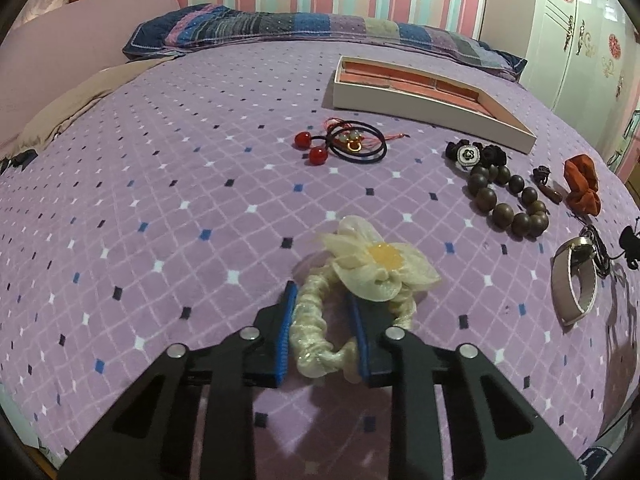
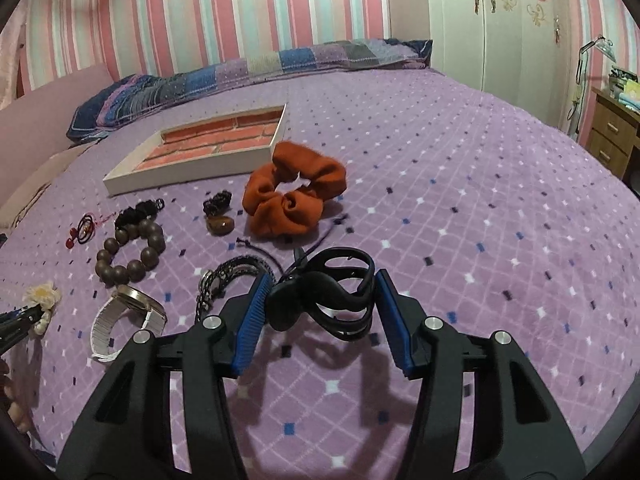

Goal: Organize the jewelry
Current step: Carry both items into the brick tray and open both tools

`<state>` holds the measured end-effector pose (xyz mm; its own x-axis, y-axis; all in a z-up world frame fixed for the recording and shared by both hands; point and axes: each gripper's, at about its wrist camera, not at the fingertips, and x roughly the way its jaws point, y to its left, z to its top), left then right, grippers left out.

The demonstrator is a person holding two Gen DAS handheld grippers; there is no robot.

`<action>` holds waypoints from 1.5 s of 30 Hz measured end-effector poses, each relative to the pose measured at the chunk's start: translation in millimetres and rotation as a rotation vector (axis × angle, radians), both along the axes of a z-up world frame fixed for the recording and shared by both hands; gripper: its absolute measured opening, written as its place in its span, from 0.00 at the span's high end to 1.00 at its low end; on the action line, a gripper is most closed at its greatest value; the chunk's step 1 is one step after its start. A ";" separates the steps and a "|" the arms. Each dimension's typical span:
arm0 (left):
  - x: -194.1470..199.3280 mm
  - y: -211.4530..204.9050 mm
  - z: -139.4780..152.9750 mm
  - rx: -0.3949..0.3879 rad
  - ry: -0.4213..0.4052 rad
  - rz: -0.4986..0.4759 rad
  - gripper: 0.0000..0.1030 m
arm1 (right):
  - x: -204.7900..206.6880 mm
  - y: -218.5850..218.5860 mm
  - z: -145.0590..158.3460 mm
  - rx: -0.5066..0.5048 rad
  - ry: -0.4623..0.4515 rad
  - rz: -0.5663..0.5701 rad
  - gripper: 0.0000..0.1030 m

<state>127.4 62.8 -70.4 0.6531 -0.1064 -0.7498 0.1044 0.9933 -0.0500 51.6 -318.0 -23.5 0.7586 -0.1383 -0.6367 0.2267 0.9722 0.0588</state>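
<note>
Satin ruffles of a cream flower scrunchie (image 1: 320,336) are pinched by the left gripper (image 1: 322,300) on the quilted purple bedspread (image 1: 160,220). A black rubbery band (image 2: 336,296) is clamped by the right gripper (image 2: 320,280). The brick-lined white tray (image 1: 424,104) lies beyond.

both wrist cams sat low over the bed (image 1: 160,200), angled down past their fingers, facing the headboard-side pillow (image 2: 240,72), sharing the tray (image 1: 432,96) and beads (image 2: 128,256)

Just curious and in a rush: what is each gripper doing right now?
Left gripper: closed on the cream flower scrunchie.
Right gripper: closed on the black watch, pads against both its sides.
</note>
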 end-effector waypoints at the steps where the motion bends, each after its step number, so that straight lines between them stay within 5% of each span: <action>1: -0.2 0.5 0.3 -0.003 0.001 0.003 0.78 | -0.8 -0.8 2.4 -0.003 -0.005 -0.002 0.48; 14: 11.2 6.9 25.9 -0.030 -0.031 0.002 0.87 | 3.0 -2.7 41.3 -0.009 -0.071 0.003 0.48; 26: 44.9 -14.2 101.9 -0.027 -0.087 -0.066 0.87 | 41.5 17.7 93.0 0.015 -0.103 0.085 0.48; 37: 138.0 -56.0 170.9 -0.060 -0.112 -0.140 0.87 | 158.1 31.6 136.5 0.001 -0.093 0.162 0.48; 45: 244.9 -89.9 164.3 -0.070 -0.067 -0.138 0.87 | 277.3 16.2 106.6 0.111 -0.018 0.156 0.48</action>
<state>372.3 -27.2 93.9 0.6771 -0.2486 -0.6927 0.2447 0.9637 -0.1067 328.9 -301.8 83.1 0.7770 0.0520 -0.6273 0.0719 0.9827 0.1706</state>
